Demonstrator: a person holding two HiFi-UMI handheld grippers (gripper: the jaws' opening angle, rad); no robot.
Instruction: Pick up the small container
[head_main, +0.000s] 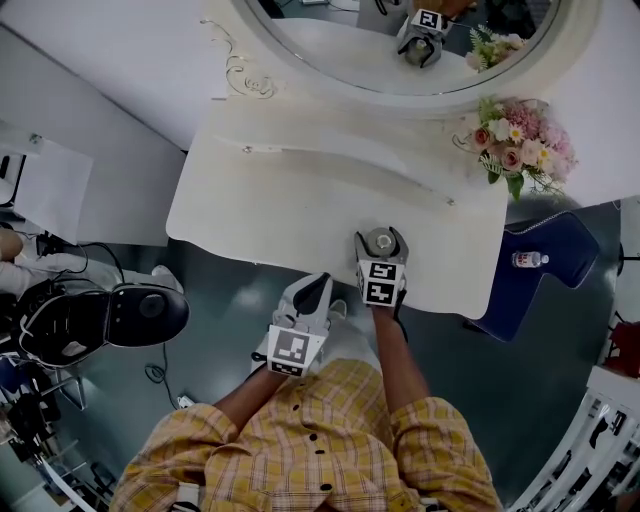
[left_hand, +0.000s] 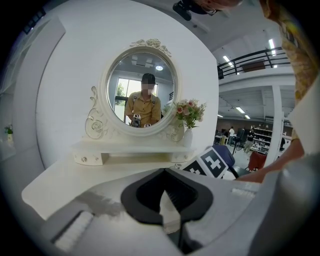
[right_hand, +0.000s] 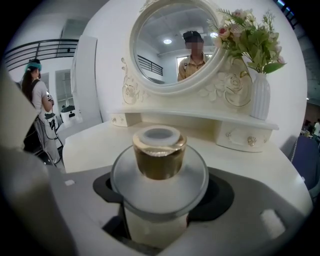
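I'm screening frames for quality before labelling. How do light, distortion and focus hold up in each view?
Head view: dim, bluish, even light; the small container is tiny but legible on the pale table. Left gripper view: heavy fisheye with dark corners; the left tongs look soft up close, the mirror sharper. Right gripper view: the gold cap is crisp with glints; the vase bows near the rim.

White vanity table with oval mirror and flower bouquet

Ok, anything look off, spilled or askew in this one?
Nothing stands out. The small container stands upright between the jaws of the right tool, the flower vase is upright, and no spill shows on the vanity table.
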